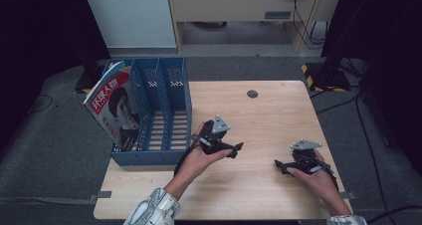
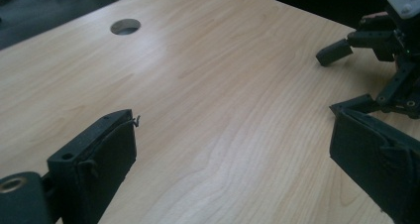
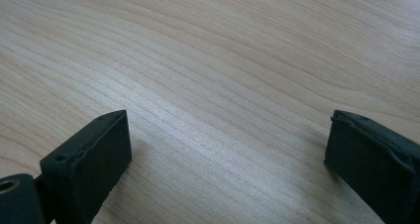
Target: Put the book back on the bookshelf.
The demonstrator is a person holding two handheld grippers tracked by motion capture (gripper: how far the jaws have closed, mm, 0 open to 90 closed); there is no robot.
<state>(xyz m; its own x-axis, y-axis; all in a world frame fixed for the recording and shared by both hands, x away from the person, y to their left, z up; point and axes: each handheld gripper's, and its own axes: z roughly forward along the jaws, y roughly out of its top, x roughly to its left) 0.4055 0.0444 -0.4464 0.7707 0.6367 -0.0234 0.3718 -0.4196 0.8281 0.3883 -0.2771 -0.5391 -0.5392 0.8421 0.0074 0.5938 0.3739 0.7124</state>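
Saw the magazine [image 1: 113, 105] leaning tilted in the leftmost slot of the blue file rack [image 1: 149, 158], top corner poking above the rim, cover facing out to the left. Judged it light, thin and floppy, with a glossy cover likely to slip; reckoned on it sagging if pinched at one corner. Thought it best taken near the upper edge by the spine, where the pages are stiffest, and lifted straight up to clear the slot wall. Noted the rack's other two slots empty, and the rack sitting at the left edge of the worktop [image 1: 263, 115].

Found the left claw [image 1: 234, 150] just right of the rack, low over bare wood, released and gripping nothing, jaws spread wide [image 2: 233, 125]. Found the right claw [image 1: 279, 166] well apart from the rack, near the worktop's right side, likewise released and empty [image 3: 228, 130]. Spotted a round cable hole [image 1: 252, 93] farther back.
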